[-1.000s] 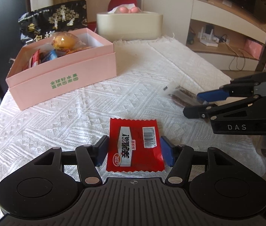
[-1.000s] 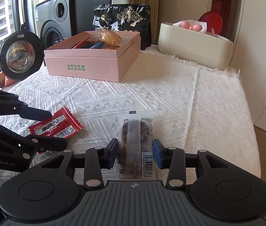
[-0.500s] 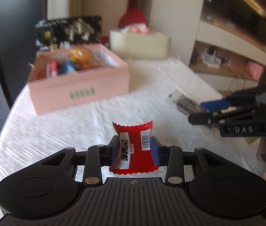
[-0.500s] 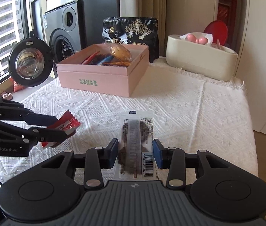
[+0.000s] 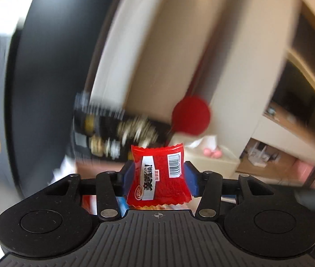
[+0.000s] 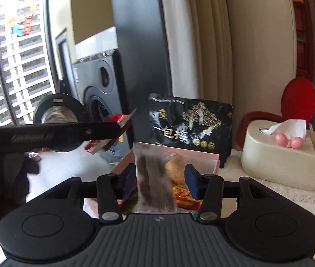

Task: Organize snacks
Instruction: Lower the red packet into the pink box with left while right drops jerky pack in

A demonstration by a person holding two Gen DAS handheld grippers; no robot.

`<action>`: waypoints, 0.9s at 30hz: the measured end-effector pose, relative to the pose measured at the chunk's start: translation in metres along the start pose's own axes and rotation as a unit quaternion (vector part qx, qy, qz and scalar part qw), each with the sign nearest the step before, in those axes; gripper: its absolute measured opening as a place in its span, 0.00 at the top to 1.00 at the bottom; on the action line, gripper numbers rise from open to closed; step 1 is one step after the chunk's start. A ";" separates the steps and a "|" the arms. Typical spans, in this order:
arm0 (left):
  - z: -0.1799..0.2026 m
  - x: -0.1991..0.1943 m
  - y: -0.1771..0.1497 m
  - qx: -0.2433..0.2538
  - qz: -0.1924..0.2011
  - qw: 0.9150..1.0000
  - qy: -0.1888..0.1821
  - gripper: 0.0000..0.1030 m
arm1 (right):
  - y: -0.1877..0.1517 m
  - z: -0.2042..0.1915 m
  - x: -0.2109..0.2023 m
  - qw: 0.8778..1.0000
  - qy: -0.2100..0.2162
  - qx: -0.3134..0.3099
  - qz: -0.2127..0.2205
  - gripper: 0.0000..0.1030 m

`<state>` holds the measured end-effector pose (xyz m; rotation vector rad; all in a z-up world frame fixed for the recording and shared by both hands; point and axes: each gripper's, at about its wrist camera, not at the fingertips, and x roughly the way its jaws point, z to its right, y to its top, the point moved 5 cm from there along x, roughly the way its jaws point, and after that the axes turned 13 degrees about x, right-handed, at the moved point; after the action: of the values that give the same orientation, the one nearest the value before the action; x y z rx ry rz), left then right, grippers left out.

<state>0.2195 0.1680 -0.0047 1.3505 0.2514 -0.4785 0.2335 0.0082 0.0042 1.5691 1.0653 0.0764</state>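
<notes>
My left gripper (image 5: 159, 175) holds a red snack packet (image 5: 157, 178) upright between its blue pads. Its jaws are opening, and both pads still touch the packet's edges. In the right wrist view that gripper (image 6: 121, 122) reaches in from the left with the red packet (image 6: 118, 119) at its tip. My right gripper (image 6: 160, 175) hangs over the pink box (image 6: 213, 158) and its jaws are opening. Between them a clear packet of dark sticks (image 6: 153, 178) shows blurred, with a gap to the right pad.
The pink box holds an orange-wrapped bun (image 6: 175, 166) and several red and yellow packets. Behind it stands a black bag (image 6: 191, 122). A cream tissue box (image 6: 286, 160) is at the right and a washing machine (image 6: 99, 102) at the left. The left wrist view is smeared by motion.
Both grippers lifted their packets off the tablecloth and swung up toward the pink box. The right jaws have widened off the clear packet, and the left jaws have widened a little.
</notes>
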 end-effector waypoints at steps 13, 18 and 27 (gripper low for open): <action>0.021 0.056 -0.047 0.191 -0.097 0.971 0.103 0.40 | -0.062 0.023 -0.015 0.997 -0.072 -0.021 -0.001 0.36; 0.020 0.064 -0.058 0.148 -0.153 0.975 0.065 0.38 | -0.069 0.014 -0.025 0.995 -0.099 -0.028 0.004 0.35; 0.024 -0.011 -0.024 0.076 -0.019 0.991 0.104 0.41 | -0.079 0.010 -0.071 0.995 -0.093 -0.012 0.034 0.31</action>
<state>0.1959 0.1436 -0.0158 1.5497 0.4185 -0.3944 0.1524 -0.0528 -0.0279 1.5576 0.8617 -0.0109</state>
